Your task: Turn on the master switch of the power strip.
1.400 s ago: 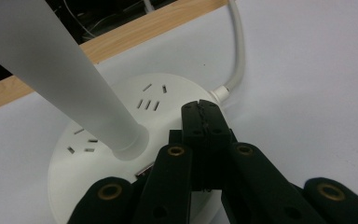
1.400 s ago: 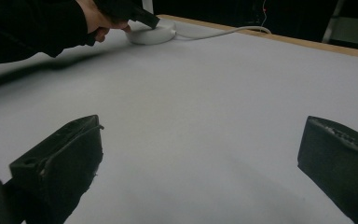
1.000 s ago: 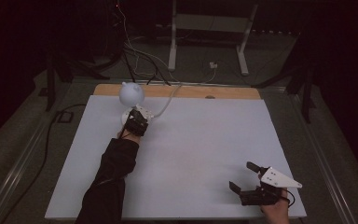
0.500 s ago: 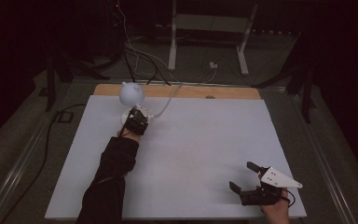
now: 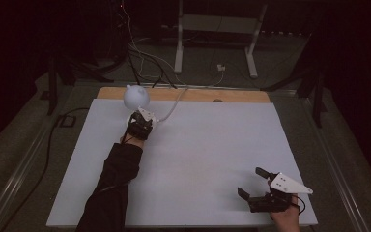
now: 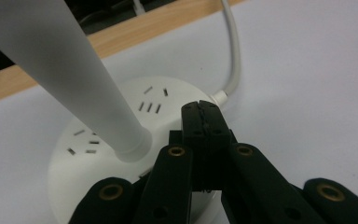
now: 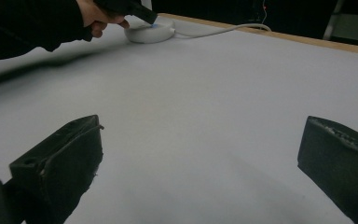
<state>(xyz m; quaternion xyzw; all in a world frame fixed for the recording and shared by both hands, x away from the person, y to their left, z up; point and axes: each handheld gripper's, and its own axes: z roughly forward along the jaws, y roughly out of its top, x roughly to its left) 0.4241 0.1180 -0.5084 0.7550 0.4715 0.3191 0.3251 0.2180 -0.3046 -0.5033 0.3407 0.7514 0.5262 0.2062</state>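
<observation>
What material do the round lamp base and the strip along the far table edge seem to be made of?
The lamp base looks like white matte plastic: smooth, moulded, with small slots cut in it. The far edge strip appears to be wood or wood laminate, tan with a faint grain; which one is unclear.

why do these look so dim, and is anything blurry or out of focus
High view: room beyond the white table is nearly black, the table evenly grey. Left gripper view: the lamp stem is soft, the shut left gripper sharper. Right gripper view: the open right gripper is blurred and the sleeve casts a smeared shadow.
</observation>
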